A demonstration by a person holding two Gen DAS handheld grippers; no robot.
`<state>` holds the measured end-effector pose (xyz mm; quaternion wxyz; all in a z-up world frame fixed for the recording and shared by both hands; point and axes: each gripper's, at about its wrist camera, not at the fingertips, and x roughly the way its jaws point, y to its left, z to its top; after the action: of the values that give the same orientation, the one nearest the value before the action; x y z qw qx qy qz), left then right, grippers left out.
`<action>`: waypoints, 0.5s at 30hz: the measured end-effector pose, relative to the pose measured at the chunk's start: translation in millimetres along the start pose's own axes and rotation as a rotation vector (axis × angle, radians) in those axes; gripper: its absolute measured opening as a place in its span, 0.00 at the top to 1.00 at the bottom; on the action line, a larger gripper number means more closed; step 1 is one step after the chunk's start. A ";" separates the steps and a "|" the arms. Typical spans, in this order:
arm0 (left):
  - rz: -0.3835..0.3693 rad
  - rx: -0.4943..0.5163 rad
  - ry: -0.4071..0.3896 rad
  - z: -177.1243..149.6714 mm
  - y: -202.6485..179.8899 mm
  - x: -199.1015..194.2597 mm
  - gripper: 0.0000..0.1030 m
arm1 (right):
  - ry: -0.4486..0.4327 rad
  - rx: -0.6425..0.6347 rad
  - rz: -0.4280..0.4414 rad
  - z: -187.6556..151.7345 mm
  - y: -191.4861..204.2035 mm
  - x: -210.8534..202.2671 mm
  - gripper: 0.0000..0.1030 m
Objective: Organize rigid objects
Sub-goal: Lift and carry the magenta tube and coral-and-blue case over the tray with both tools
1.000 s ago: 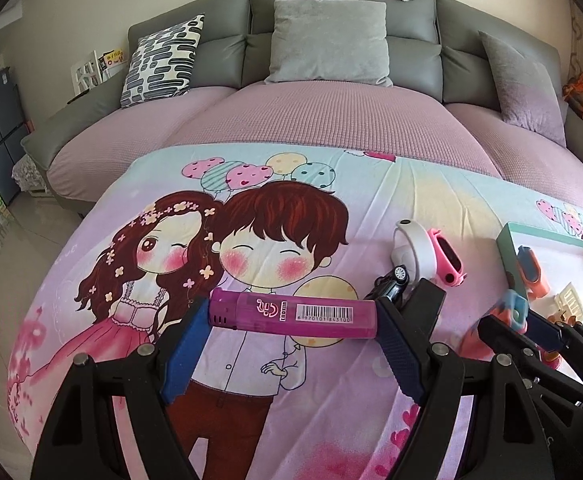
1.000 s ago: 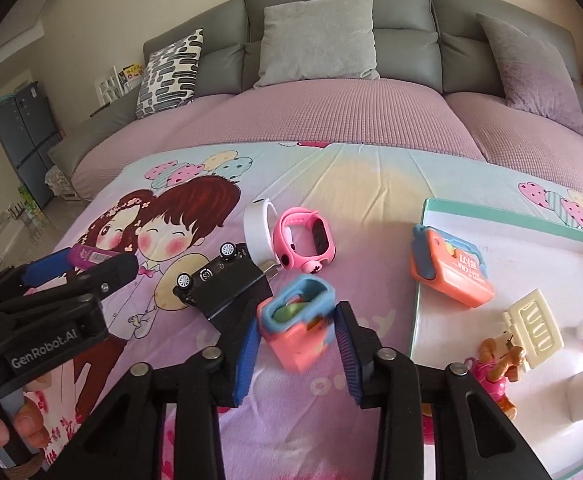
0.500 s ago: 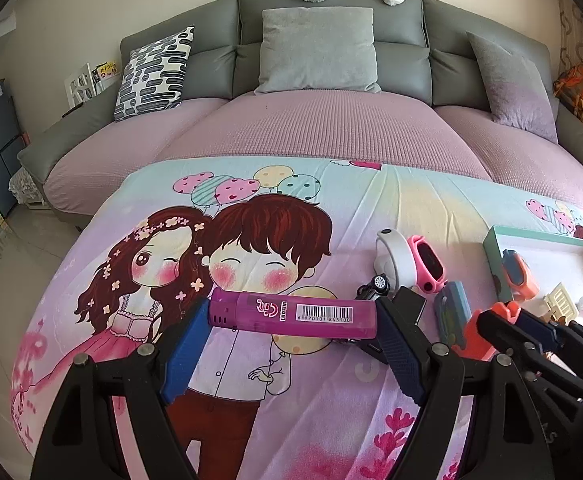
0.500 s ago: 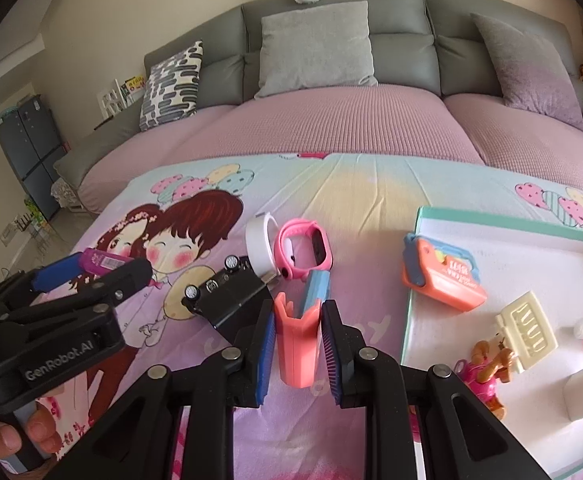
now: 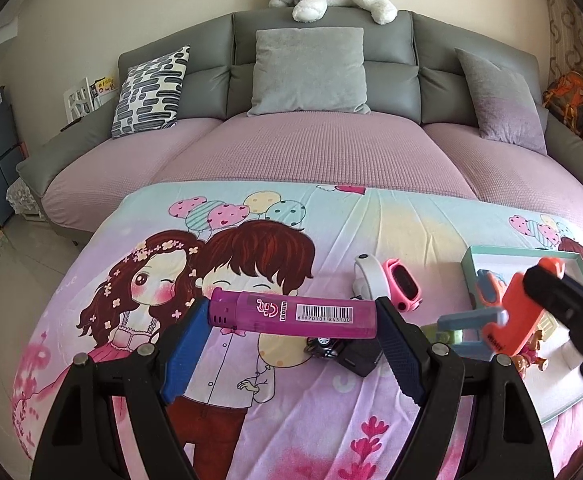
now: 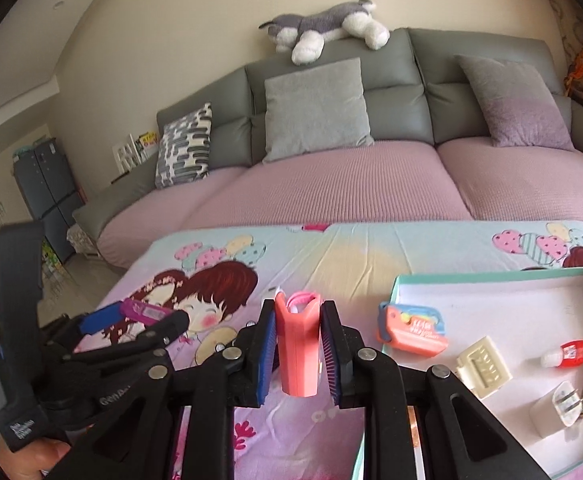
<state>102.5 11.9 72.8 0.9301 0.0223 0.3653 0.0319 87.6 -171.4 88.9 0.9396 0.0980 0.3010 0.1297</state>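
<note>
My left gripper (image 5: 291, 306) is shut on a magenta lighter (image 5: 291, 314), gripped end to end and held level above the cartoon-print cloth (image 5: 331, 232). My right gripper (image 6: 298, 312) is shut on an orange stapler-like toy (image 6: 296, 352), pinched upright by its sides and lifted off the cloth. In the left wrist view that toy (image 5: 511, 316) shows a blue part on its left and hangs near the teal-rimmed tray (image 5: 467, 264). The right wrist view shows the tray (image 6: 491, 276) just right of my right gripper.
A pink watch (image 5: 403, 288), a white band (image 5: 367, 272) and a black toy car (image 5: 347, 354) lie on the cloth. The tray holds another orange toy (image 6: 411, 330), a cream clip (image 6: 483, 366), a red bottle (image 6: 569, 352) and a white block (image 6: 555, 408). A sofa (image 5: 311, 152) stands behind.
My right gripper closed on the orange toy and raised it off the cloth, toward the tray. My left gripper rose a little, still holding the lighter.
</note>
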 end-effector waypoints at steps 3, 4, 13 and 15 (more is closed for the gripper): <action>0.000 0.013 -0.015 3.5 -6.9 -6.1 0.21 | -0.049 0.029 0.014 8.6 -8.4 -15.9 0.77; -0.001 0.016 -0.019 4.7 -9.2 -8.0 0.21 | -0.068 0.036 0.013 11.2 -11.5 -22.1 0.77; -0.052 0.086 -0.050 17.5 -55.2 -23.4 0.21 | -0.195 0.129 -0.108 26.4 -63.8 -69.1 0.78; -0.069 0.111 -0.053 20.0 -70.2 -25.2 0.21 | -0.208 0.159 -0.148 26.6 -78.7 -75.8 0.78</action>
<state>100.7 -60.4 99.9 0.9372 0.0622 0.3425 -0.0209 58.3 -271.7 130.5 0.9620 0.1623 0.2179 0.0251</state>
